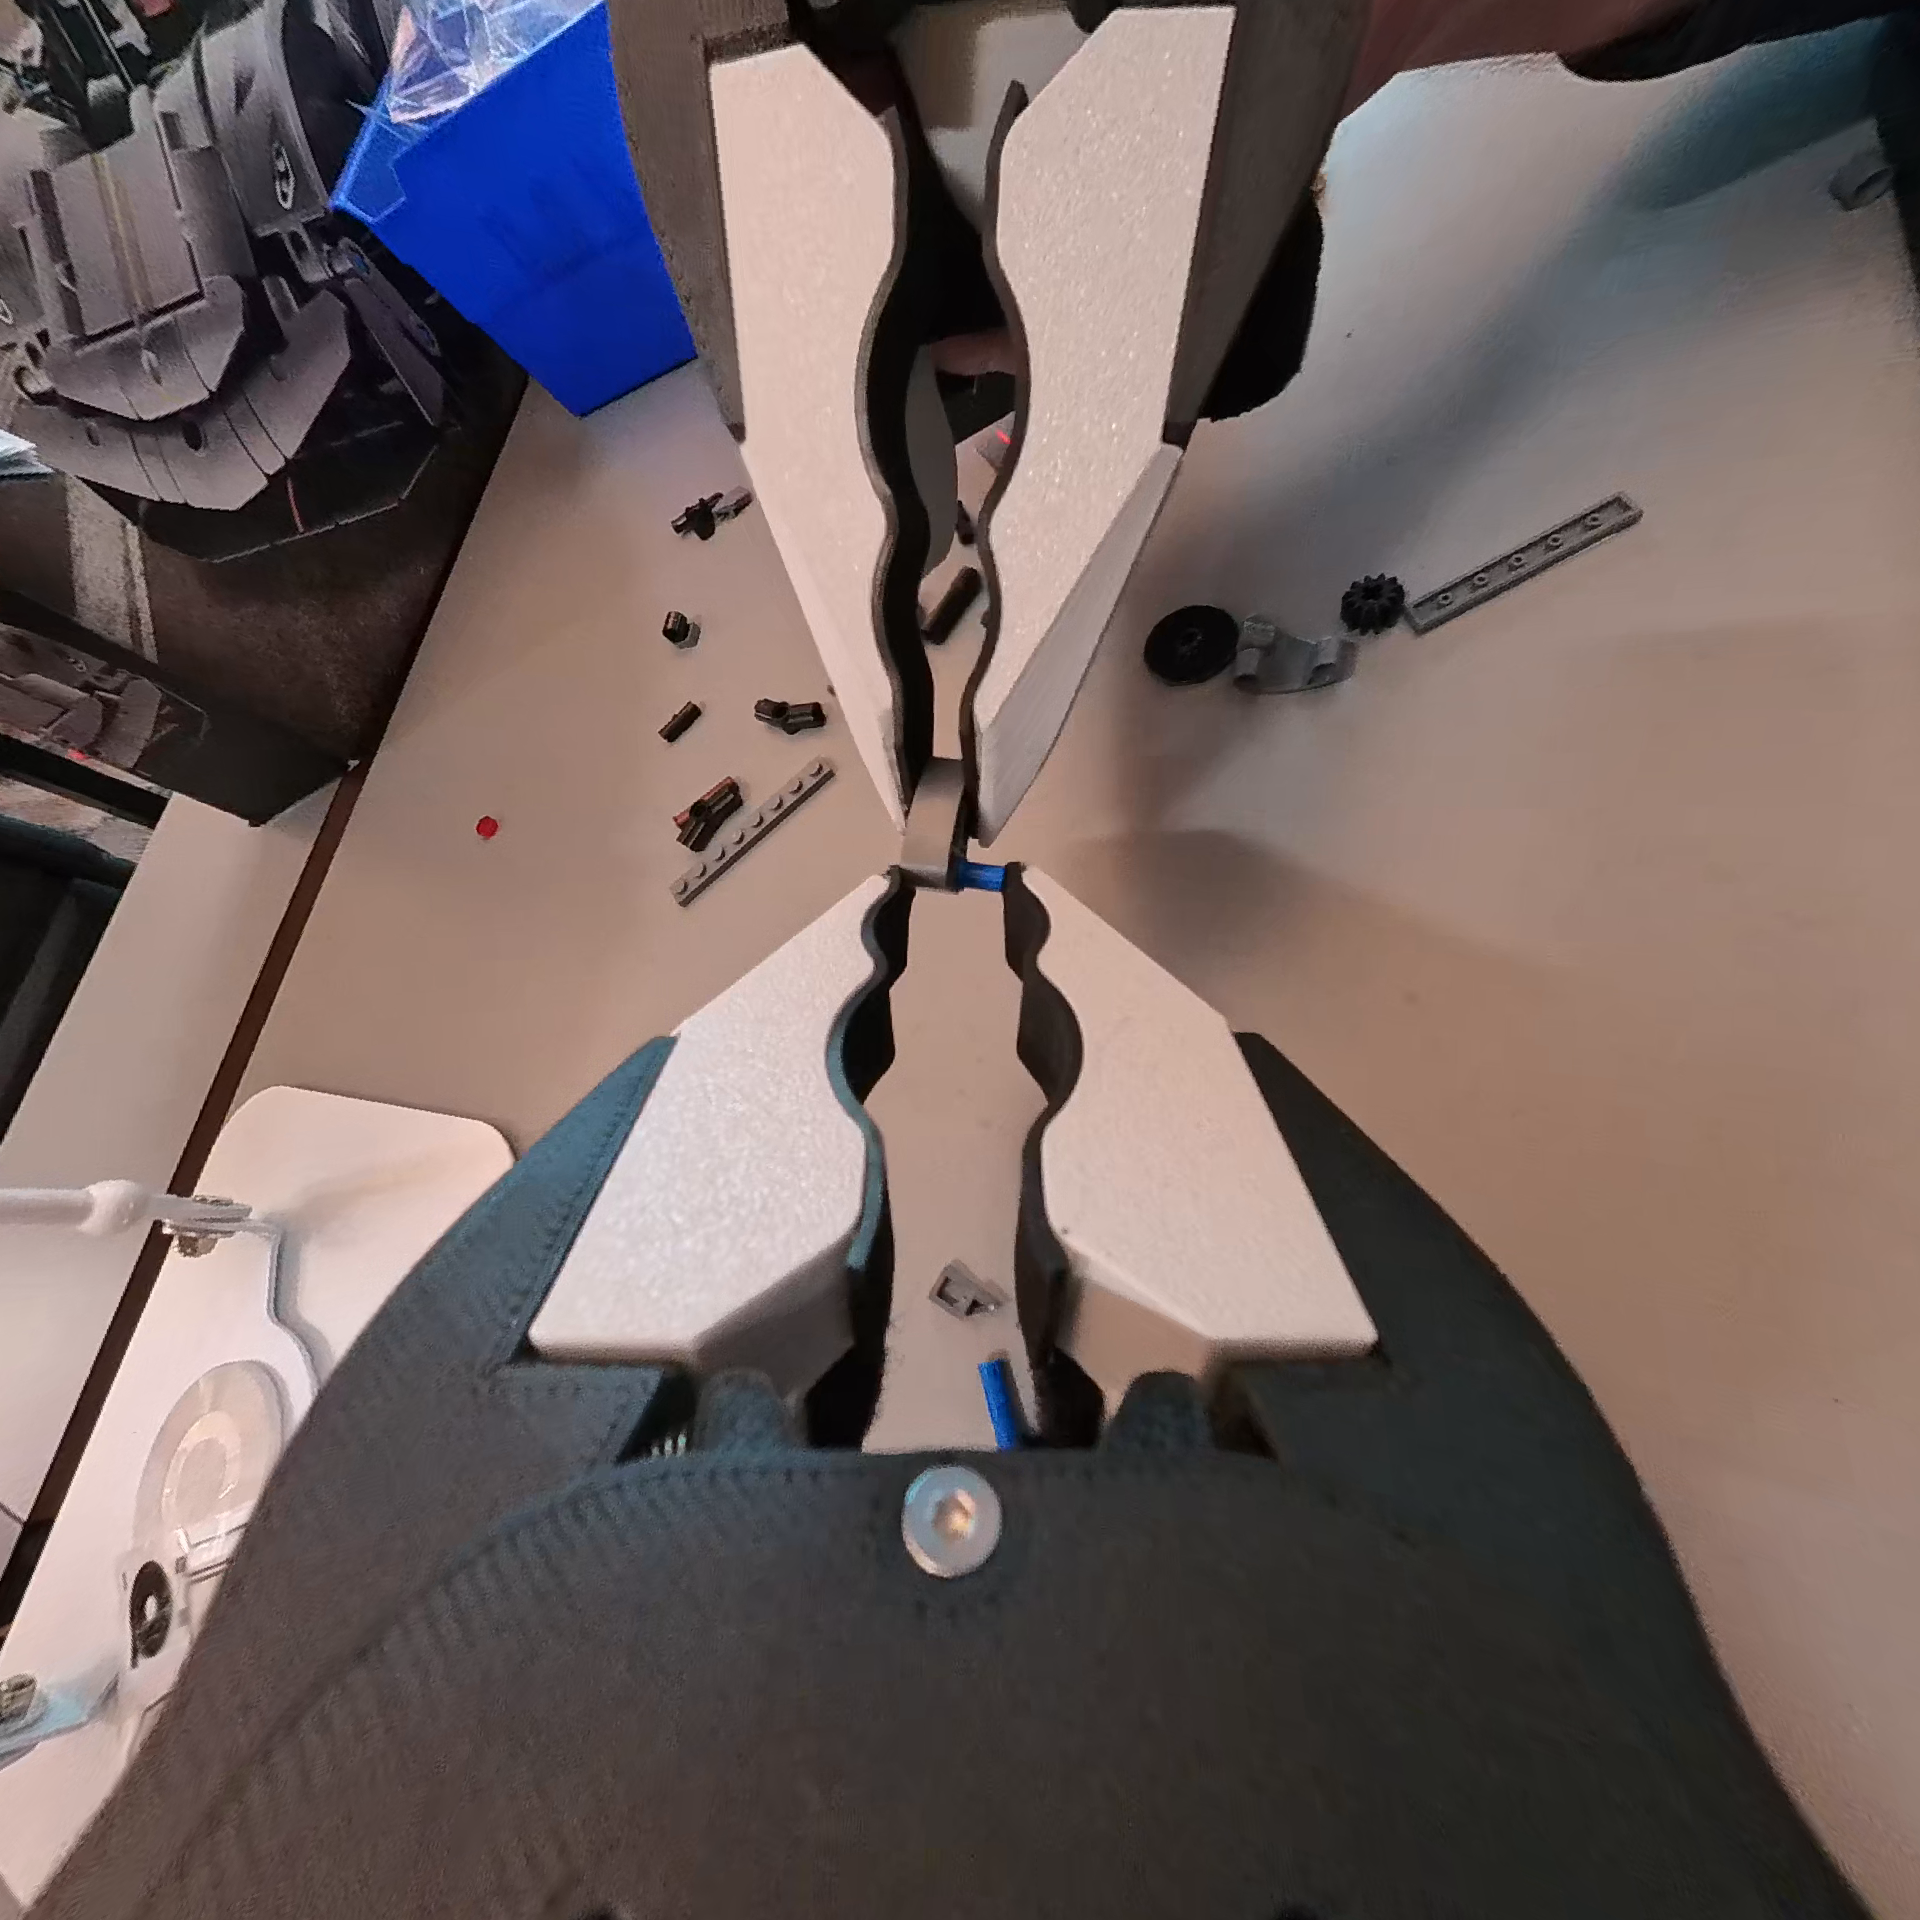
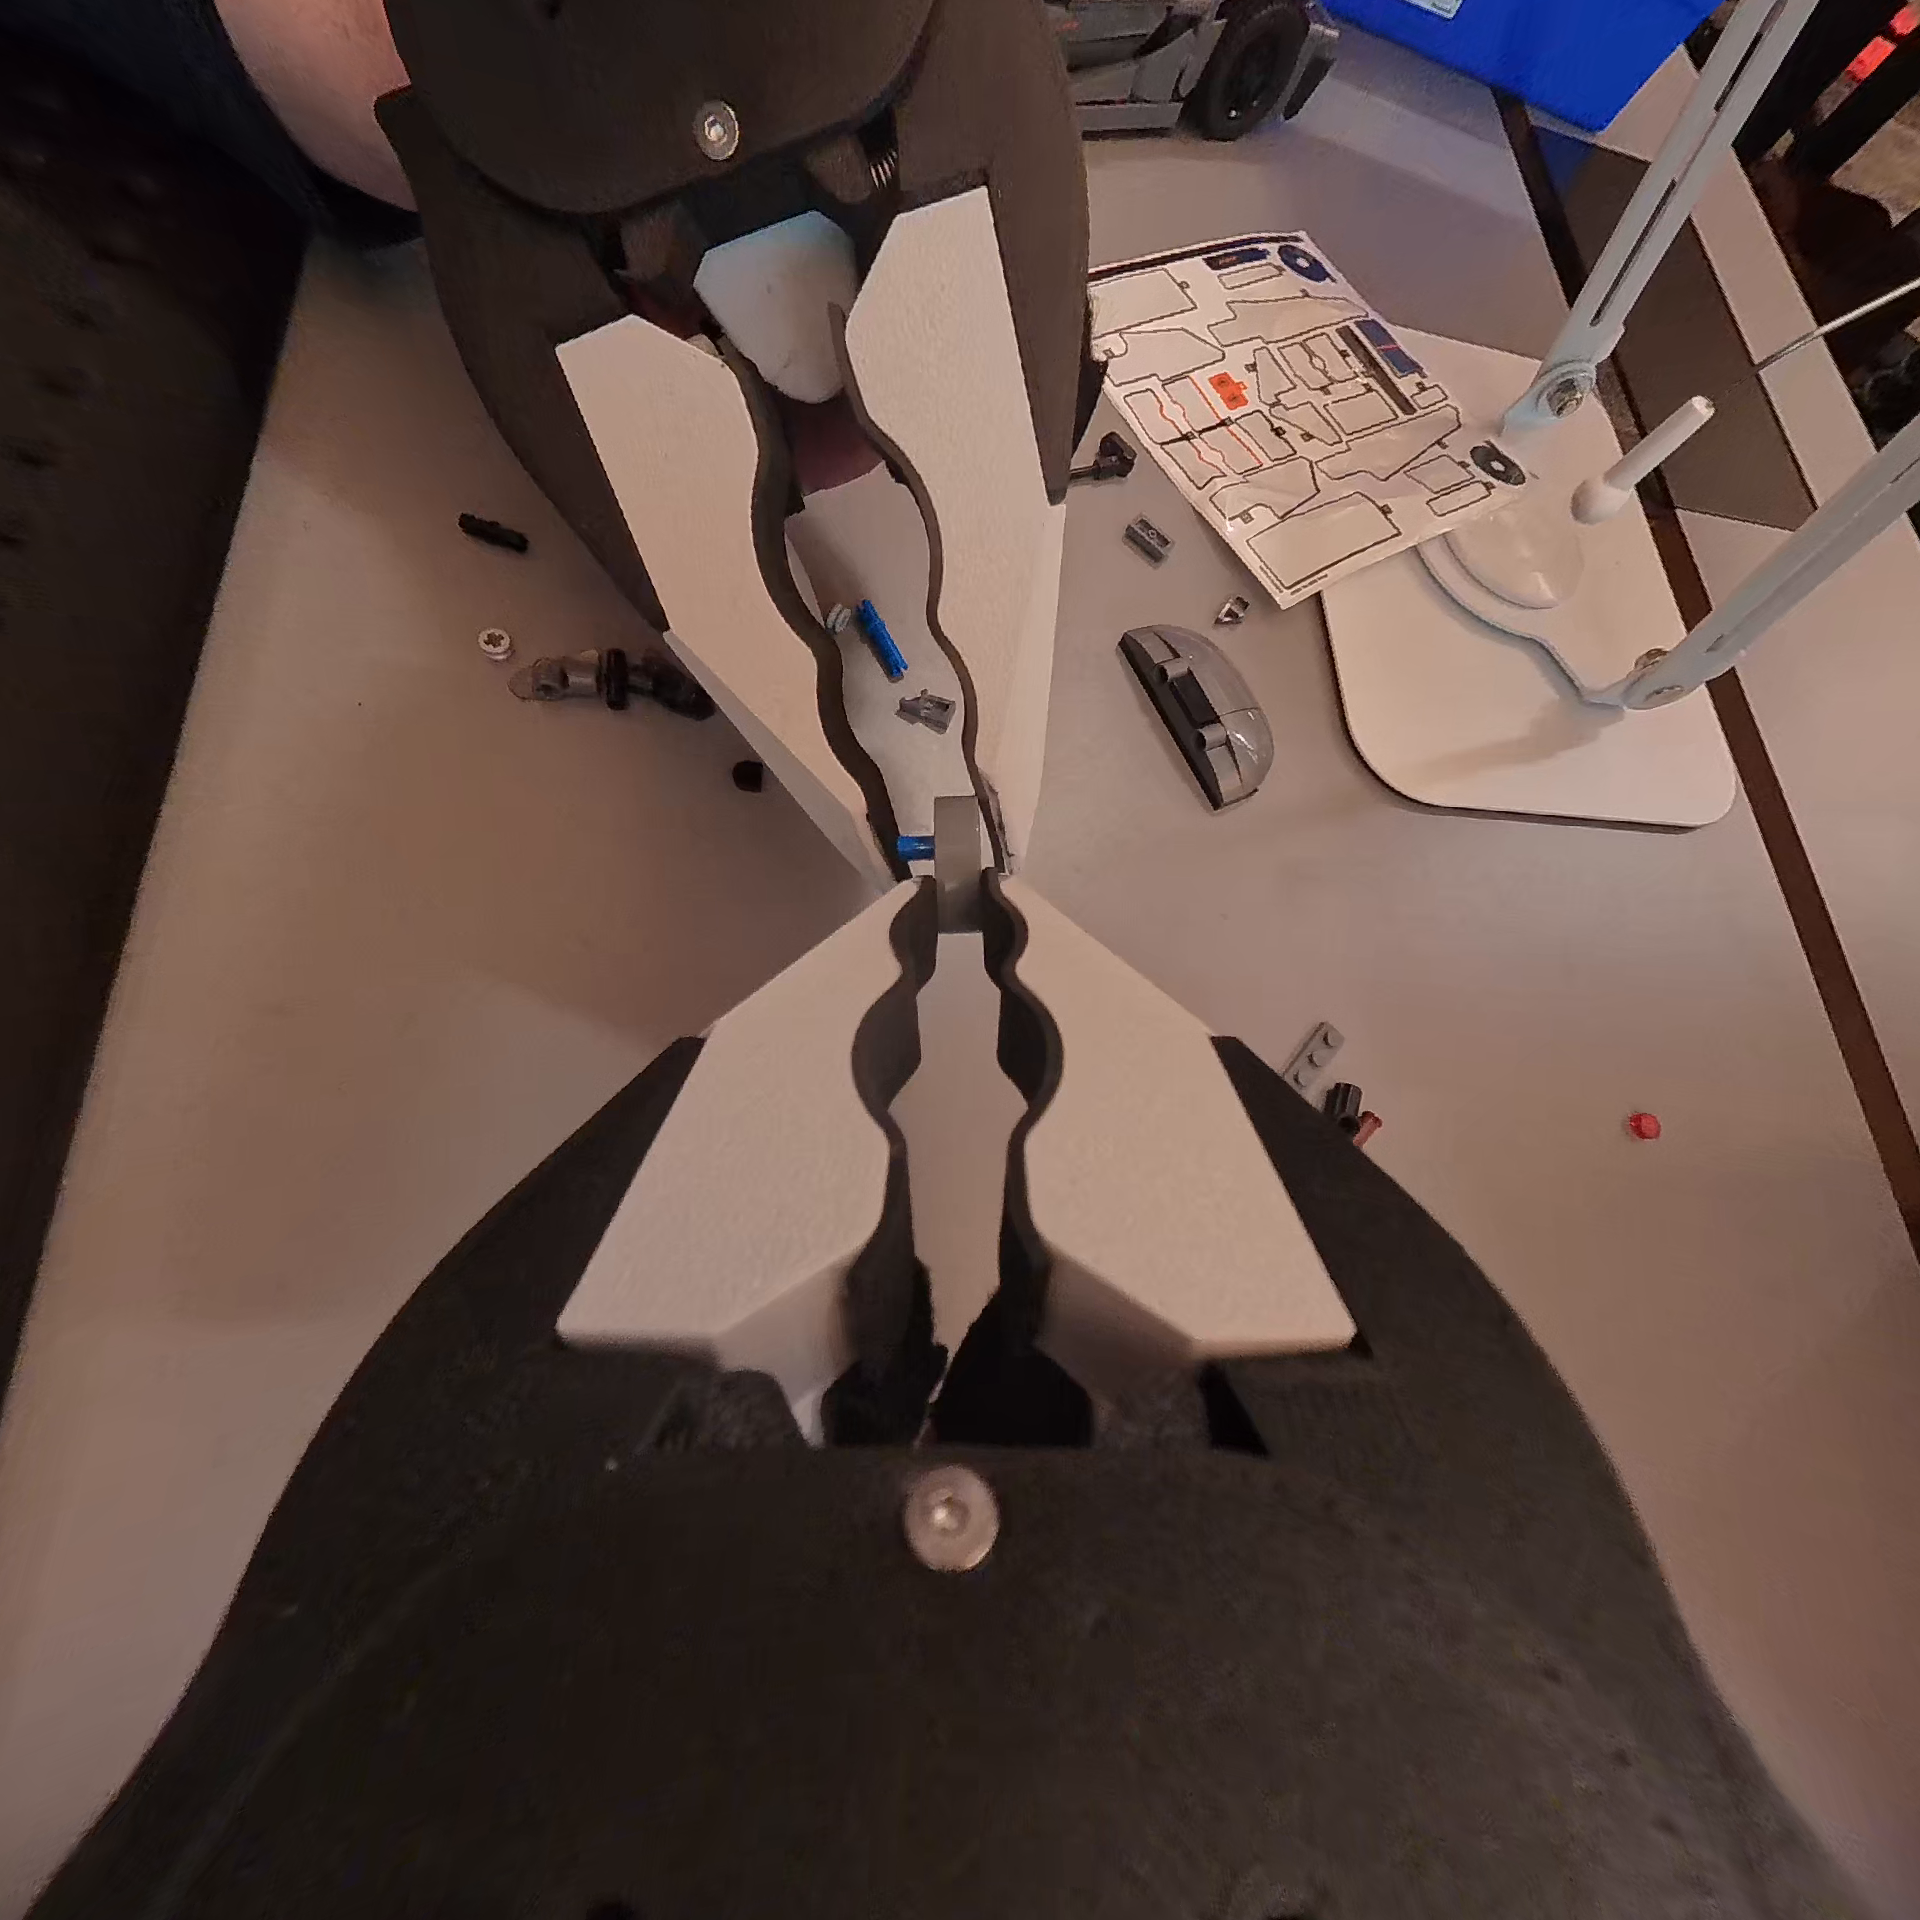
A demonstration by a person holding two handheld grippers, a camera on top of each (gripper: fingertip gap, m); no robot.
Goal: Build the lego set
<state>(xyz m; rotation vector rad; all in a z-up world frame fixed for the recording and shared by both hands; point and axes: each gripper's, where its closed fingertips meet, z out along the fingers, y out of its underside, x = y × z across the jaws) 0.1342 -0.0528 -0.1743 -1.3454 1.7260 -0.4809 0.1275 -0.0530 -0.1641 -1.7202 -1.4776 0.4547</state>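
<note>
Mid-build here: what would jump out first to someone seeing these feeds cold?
The two tongs meeting tip to tip mid-frame: the left tongs pinch a blue pin, the right tongs a grey piece, pin entering piece. Then loose parts across the table, and a sticker sheet at upper right of the right view.

A white lamp base (image 2: 1538, 727) stands on the beige table (image 2: 1351, 1351) at about two o'clock in the right wrist view, with its pale metal arms (image 2: 1621, 281) rising toward one o'clock, and a dark couch (image 2: 125, 520) fills nine o'clock
</note>
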